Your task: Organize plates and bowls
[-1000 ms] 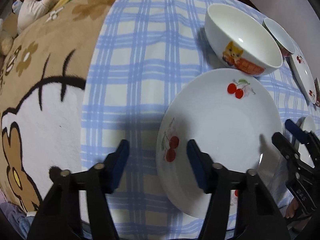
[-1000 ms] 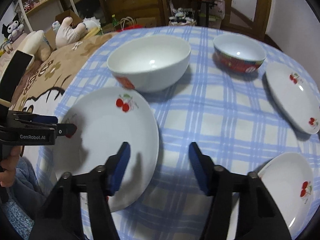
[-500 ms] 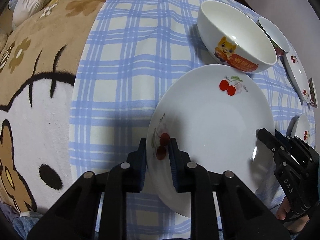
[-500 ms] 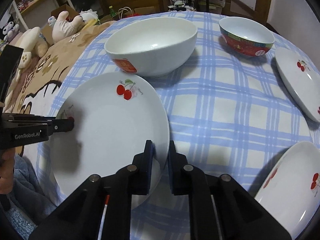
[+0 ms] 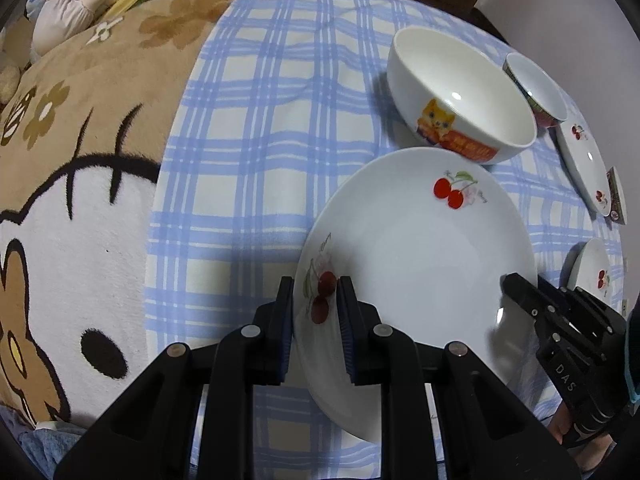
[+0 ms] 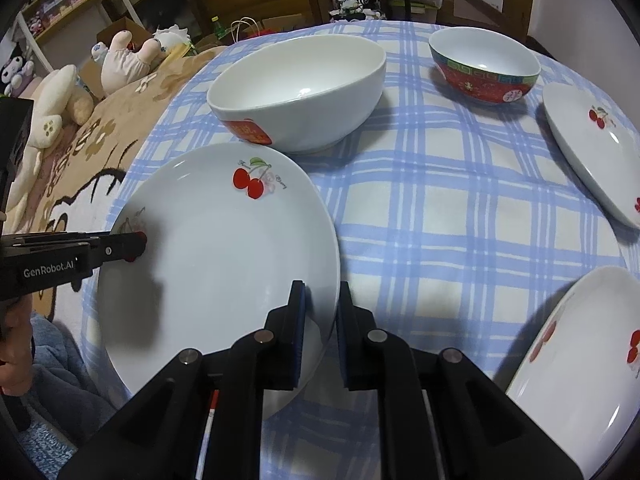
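A large white plate with cherry prints (image 5: 420, 248) (image 6: 224, 252) lies on the blue checked tablecloth (image 5: 260, 140). My left gripper (image 5: 314, 300) is shut on the plate's left rim, over a cherry print. My right gripper (image 6: 320, 300) is shut on the opposite, right rim. Each gripper shows in the other's view: the right gripper (image 5: 520, 284) at the plate's right edge, the left gripper (image 6: 136, 246) at its left edge. Behind the plate stands a big white bowl with a cat picture (image 5: 460, 96) (image 6: 296, 92). A smaller red-patterned bowl (image 6: 484, 64) (image 5: 536, 88) stands further back.
Two more cherry plates lie to the right: one at the far right (image 6: 592, 148) (image 5: 584, 168), one at the near right (image 6: 576, 360) (image 5: 596, 272). A brown plush blanket with a cartoon face (image 5: 72, 200) covers the left side. Soft toys (image 6: 124, 56) and shelves are beyond.
Both grippers went from wide open to shut on opposite rims of the large cherry plate. Since half a second ago little has shifted.
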A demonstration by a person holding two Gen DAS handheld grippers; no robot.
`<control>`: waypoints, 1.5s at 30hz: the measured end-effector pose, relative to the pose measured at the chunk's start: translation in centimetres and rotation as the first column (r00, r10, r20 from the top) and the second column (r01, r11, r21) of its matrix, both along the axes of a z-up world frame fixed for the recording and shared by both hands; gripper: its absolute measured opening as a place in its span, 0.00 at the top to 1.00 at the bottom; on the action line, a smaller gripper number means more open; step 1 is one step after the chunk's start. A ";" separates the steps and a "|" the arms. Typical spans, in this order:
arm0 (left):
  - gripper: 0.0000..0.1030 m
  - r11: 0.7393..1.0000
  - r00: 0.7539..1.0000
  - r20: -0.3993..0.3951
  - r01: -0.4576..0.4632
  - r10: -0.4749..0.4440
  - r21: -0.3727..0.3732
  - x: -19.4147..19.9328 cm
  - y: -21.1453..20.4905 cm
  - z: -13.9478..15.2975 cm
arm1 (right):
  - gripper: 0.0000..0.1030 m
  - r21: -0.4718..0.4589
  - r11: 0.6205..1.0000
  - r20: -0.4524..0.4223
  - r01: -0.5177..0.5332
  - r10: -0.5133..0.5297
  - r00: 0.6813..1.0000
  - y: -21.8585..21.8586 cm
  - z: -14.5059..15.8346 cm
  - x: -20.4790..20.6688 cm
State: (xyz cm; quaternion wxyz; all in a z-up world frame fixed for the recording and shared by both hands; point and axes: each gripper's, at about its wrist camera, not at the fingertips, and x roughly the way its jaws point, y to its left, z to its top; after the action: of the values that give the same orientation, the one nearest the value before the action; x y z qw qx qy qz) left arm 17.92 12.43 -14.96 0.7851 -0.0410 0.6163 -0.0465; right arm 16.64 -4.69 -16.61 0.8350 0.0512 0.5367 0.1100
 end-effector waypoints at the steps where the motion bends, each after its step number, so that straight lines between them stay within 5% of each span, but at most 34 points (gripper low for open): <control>1: 0.80 1.000 1.000 0.003 0.001 -0.001 -0.004 0.0 0.0 0.2 | 0.85 0.004 1.000 0.005 0.007 -0.008 1.000 -0.1 0.1 -0.1; 28: 0.80 0.998 0.998 0.047 0.037 -0.036 -0.041 -1.9 -2.0 2.8 | 0.85 0.018 0.998 0.060 0.055 -0.055 0.997 -2.6 3.1 -2.3; 45: 0.80 0.994 0.977 0.189 0.106 -0.097 -0.040 -5.6 -7.7 8.7 | 0.85 -0.009 0.994 0.155 0.108 -0.106 0.982 -7.8 8.5 -6.4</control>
State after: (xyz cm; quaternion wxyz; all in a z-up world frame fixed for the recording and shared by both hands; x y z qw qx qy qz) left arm 12.33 4.76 -6.30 0.8346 -0.0246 0.5401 -0.1054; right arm 10.26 -12.50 -8.10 0.8791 0.0641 0.4679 0.0640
